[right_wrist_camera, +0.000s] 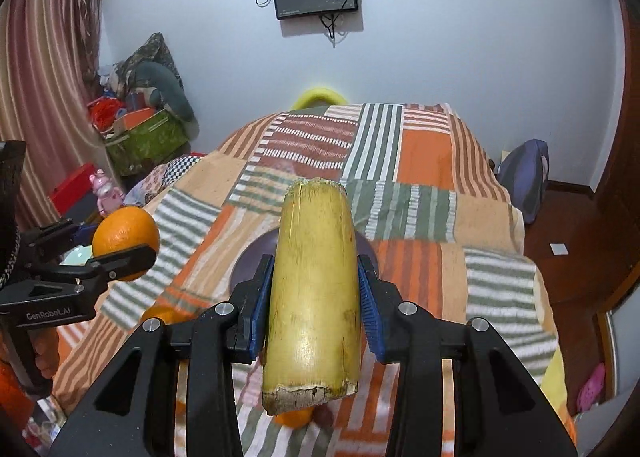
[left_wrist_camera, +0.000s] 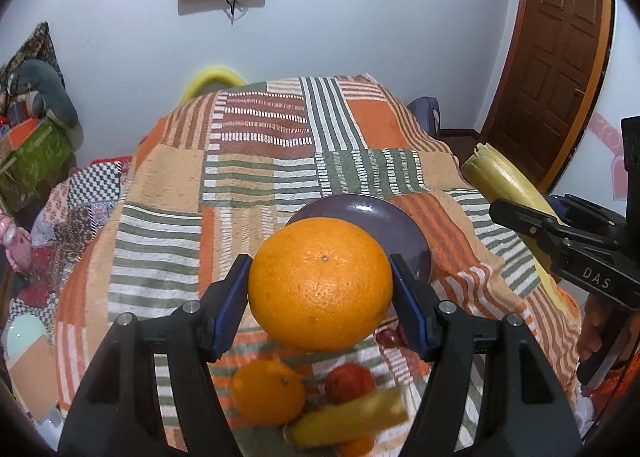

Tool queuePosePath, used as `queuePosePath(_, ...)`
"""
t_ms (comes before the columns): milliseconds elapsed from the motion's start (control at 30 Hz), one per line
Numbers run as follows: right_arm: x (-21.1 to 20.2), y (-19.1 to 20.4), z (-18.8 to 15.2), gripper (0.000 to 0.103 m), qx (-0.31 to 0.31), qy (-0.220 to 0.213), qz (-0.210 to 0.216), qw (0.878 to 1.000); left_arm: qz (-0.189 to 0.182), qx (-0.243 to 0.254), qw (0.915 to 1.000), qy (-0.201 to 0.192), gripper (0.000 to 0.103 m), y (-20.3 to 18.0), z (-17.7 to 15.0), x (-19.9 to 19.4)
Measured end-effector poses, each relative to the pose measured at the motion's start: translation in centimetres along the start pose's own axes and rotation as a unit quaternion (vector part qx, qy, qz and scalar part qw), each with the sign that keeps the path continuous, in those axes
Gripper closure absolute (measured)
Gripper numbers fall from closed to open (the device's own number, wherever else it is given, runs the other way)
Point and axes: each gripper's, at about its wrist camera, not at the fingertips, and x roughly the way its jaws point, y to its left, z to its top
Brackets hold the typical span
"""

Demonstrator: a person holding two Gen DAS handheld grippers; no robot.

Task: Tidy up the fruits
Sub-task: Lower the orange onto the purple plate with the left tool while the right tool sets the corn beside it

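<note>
My left gripper [left_wrist_camera: 320, 283] is shut on a large orange [left_wrist_camera: 320, 283] and holds it above the patchwork cloth, just in front of a dark purple plate [left_wrist_camera: 384, 217]. My right gripper [right_wrist_camera: 316, 293] is shut on a thick yellow cane piece [right_wrist_camera: 316, 277], held above the same plate [right_wrist_camera: 248, 265]. The right gripper and its cane [left_wrist_camera: 504, 181] show at the right in the left wrist view. The left gripper with the orange [right_wrist_camera: 124, 237] shows at the left in the right wrist view.
Below the left gripper lie a smaller orange [left_wrist_camera: 268, 393], a red fruit [left_wrist_camera: 350, 377], a second yellow cane piece [left_wrist_camera: 348, 417] and a dark red fruit [left_wrist_camera: 388, 337]. The cloth-covered table [left_wrist_camera: 248, 161] stretches ahead to a white wall. Clutter lies left; a wooden door [left_wrist_camera: 560, 57] stands right.
</note>
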Motion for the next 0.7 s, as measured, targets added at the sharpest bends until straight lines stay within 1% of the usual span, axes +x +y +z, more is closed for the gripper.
queuePosePath(133,2.1,-0.6,0.7,0.067,0.001,0.008,-0.001,1.0,0.002,0.005,0.9996,0.027,0.036,0.4,0.9,3.2)
queuePosePath(300,4.9,-1.4,0.9,0.067,0.002,0.025,0.0,1.0,0.002,0.007,0.9983,0.058,0.036,0.7,1.2,6.8)
queuePosePath(467,7.7,-1.7,0.8,0.067,0.001,0.048,0.002,0.999,0.003,0.018,0.996,0.088,0.036,0.5,1.3,10.3)
queuePosePath(700,11.9,-2.1,0.3,0.067,-0.011,0.091,-0.002,0.996,0.006,0.028,0.99,0.138,0.036,0.3,0.7,15.0)
